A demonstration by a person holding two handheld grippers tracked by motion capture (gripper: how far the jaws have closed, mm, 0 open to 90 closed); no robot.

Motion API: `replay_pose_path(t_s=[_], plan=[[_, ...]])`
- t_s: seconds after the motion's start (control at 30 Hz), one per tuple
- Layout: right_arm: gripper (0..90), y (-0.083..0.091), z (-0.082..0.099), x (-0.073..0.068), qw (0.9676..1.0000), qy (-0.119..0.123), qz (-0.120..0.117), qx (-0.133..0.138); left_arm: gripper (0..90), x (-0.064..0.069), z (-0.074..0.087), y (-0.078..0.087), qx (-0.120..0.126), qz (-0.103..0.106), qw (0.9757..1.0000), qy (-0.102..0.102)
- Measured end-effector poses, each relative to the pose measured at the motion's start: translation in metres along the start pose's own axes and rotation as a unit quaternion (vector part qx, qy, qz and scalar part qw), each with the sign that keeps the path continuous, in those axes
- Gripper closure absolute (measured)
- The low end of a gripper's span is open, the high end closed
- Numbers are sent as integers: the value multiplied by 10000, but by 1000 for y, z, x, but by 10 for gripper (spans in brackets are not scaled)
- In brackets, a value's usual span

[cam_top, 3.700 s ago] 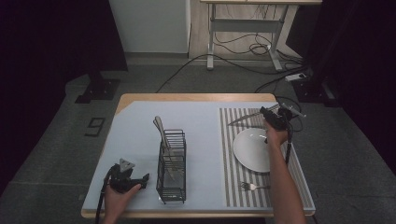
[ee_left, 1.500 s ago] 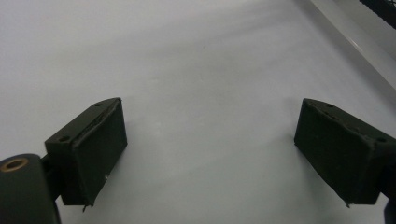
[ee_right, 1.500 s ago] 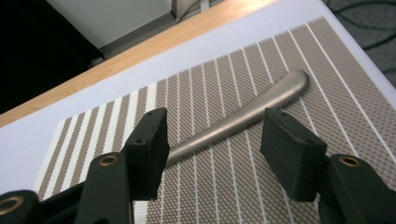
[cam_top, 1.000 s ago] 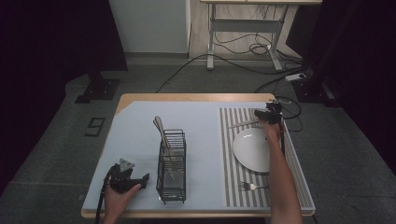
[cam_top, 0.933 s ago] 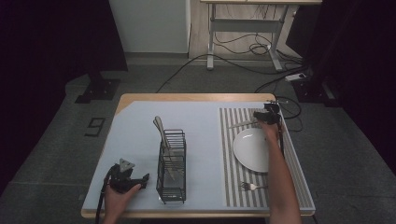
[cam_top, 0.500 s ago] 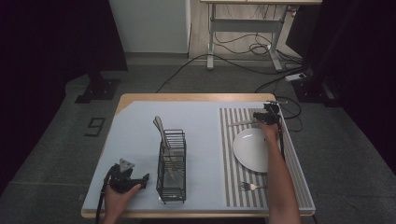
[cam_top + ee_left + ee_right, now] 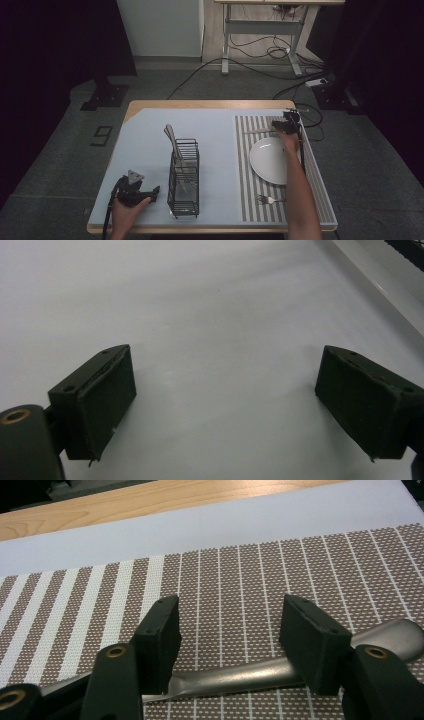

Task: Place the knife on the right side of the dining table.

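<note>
Sitting on the far end of the striped placemat (image 7: 260,170), the knife (image 7: 260,672) lies between the right gripper's (image 7: 235,640) half-open jaws, not pinched. White plate (image 7: 267,160) just near of it, fork (image 7: 267,200) at the near edge, wire cutlery rack (image 7: 184,177) mid-table. Left gripper (image 7: 225,405) rests wide open, near left. Compared with a few seconds earlier, the right gripper has gone farther and lower. No readable writing.

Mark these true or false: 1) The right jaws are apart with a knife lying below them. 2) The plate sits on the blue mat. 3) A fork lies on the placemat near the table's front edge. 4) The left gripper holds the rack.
1) True: the right gripper is open over the knife.
2) False: the plate sits on the striped placemat.
3) True: the fork lies there.
4) False: the left gripper is open and empty beside the rack.
</note>
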State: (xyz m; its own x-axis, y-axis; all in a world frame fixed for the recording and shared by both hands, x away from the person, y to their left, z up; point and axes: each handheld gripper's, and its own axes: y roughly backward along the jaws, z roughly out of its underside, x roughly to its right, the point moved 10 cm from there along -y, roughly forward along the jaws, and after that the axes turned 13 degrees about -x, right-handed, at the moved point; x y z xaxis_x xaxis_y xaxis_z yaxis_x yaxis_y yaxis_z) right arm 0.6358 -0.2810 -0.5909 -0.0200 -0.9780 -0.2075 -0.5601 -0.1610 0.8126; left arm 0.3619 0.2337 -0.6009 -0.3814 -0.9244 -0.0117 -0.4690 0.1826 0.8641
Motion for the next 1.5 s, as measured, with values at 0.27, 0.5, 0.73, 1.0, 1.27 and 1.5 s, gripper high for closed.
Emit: replay_pose_path(t_s=[0.27, 0.5, 0.73, 1.0, 1.27, 1.5], plan=[[411, 1, 1, 1, 9999, -117, -26, 14, 89, 0, 0, 0, 0, -1, 10000, -1], [387, 1, 0, 1, 9996, -213, -148, 94, 89, 0, 0, 0, 0, -1, 10000, 1], [359, 9, 2, -3, 9992, -178, -296, 197, 89, 0, 0, 0, 2, 1, 10000, 0], [348, 38, 12, -18, 9980, 119, -505, 372, 91, 0, 0, 0, 14, -1, 10000, -5], [323, 78, 39, -41, 9939, 500, -831, 524, 91, 0, 0, 0, 13, 1, 10000, -4], [320, 121, 66, -65, 9849, 803, -1296, 823, 91, 0, 0, 0, 4, 0, 10000, -5]])
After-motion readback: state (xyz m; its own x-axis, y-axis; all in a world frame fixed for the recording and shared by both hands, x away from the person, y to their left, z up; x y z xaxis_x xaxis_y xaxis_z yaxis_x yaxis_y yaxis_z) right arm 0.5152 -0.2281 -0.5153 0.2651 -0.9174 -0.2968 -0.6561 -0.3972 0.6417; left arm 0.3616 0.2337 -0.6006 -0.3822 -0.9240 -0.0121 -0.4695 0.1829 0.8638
